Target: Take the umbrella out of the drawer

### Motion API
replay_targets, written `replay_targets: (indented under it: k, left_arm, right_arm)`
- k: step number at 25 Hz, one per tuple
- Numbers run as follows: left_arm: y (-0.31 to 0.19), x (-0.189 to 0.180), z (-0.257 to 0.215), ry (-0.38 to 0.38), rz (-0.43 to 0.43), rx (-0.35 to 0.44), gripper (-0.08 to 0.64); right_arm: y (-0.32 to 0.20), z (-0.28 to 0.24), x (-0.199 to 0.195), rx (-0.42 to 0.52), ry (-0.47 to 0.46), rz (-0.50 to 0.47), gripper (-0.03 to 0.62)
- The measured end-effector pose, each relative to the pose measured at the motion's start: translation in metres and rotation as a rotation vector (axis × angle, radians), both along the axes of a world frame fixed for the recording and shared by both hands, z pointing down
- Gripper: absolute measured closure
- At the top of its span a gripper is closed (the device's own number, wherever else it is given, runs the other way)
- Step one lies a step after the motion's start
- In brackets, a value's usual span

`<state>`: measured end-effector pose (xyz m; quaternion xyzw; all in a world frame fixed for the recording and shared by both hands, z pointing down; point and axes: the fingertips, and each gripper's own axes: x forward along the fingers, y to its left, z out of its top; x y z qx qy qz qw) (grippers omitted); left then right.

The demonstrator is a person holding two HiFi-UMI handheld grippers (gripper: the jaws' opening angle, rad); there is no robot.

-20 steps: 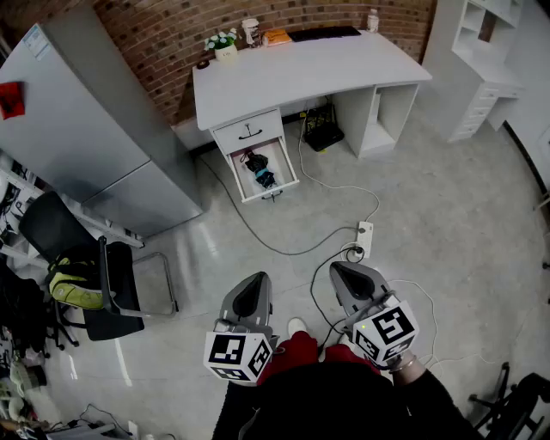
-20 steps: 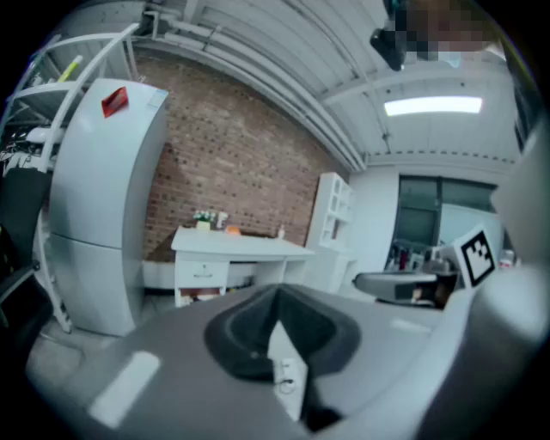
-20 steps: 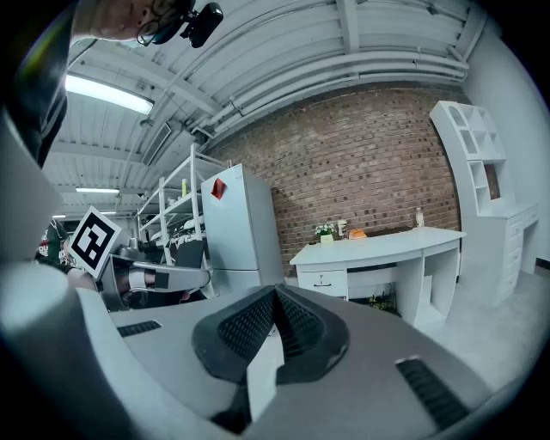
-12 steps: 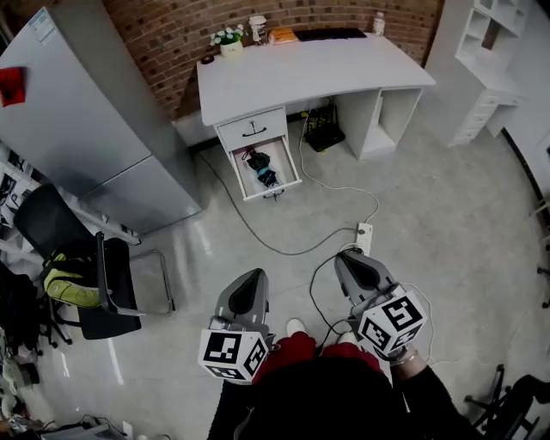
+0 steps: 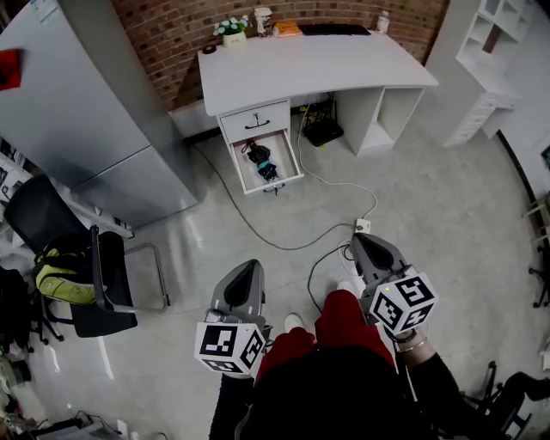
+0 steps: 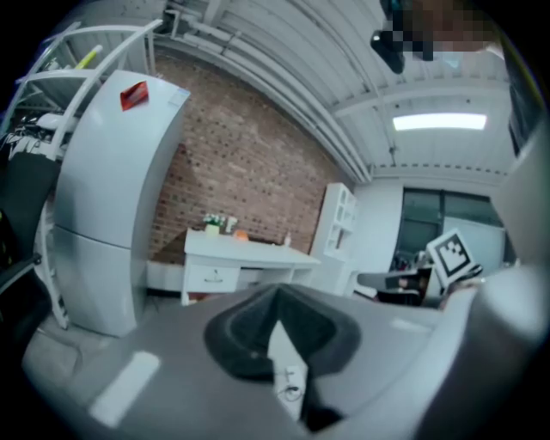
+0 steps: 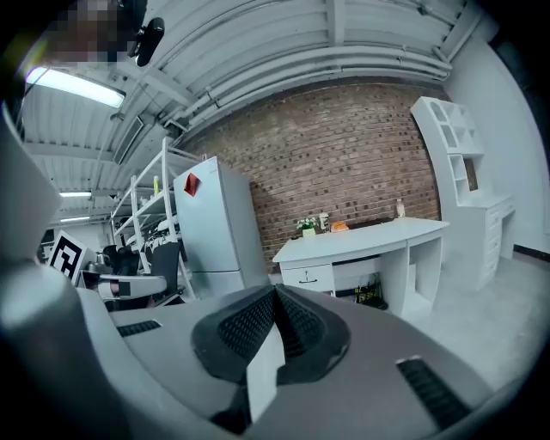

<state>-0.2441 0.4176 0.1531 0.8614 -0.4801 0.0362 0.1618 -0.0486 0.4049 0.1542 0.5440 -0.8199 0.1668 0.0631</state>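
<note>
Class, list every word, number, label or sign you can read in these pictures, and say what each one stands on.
No text in these pictures can be read.
Red sticker on the grey fridge: too small to read.
Pale label at the fridge's top corner: print blurred.
Two marker cubes: black-and-white square patterns, no letters or numbers.

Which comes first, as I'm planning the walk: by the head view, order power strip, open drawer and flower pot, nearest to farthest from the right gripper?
1. Power strip, just ahead of the right gripper.
2. Open drawer, under the desk's left end.
3. Flower pot, at the desk's back edge.
</note>
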Motion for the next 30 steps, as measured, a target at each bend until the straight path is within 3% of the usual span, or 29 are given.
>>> replay_targets:
  k: [8, 15, 23, 30]
  left_arm:
    - [-0.044, -0.01, 0.012, 0.001, -0.03, -0.022, 0.557]
    - [-0.119, 0.018, 0.023, -0.027, -0.054, -0.062, 0.557]
    - [-0.213, 0.032, 0.035, -0.026, -0.202, -0.121, 0.557]
    - [-0.282, 0.061, 0.05, -0.096, -0.264, -0.185, 0.557]
  right_arm:
    - [-0.049, 0.009, -0.009, -0.014, -0.014, -0.024, 0.595]
    - [-0.132, 0.011, 0.011, -0.018, -0.027, -0.077, 0.594]
    - [-0.226, 0.016, 0.039, -0.043, -0.041, -0.166, 0.594]
    - [-0.286, 0.033, 0.061, -0.087, -0.062, -0.256, 0.594]
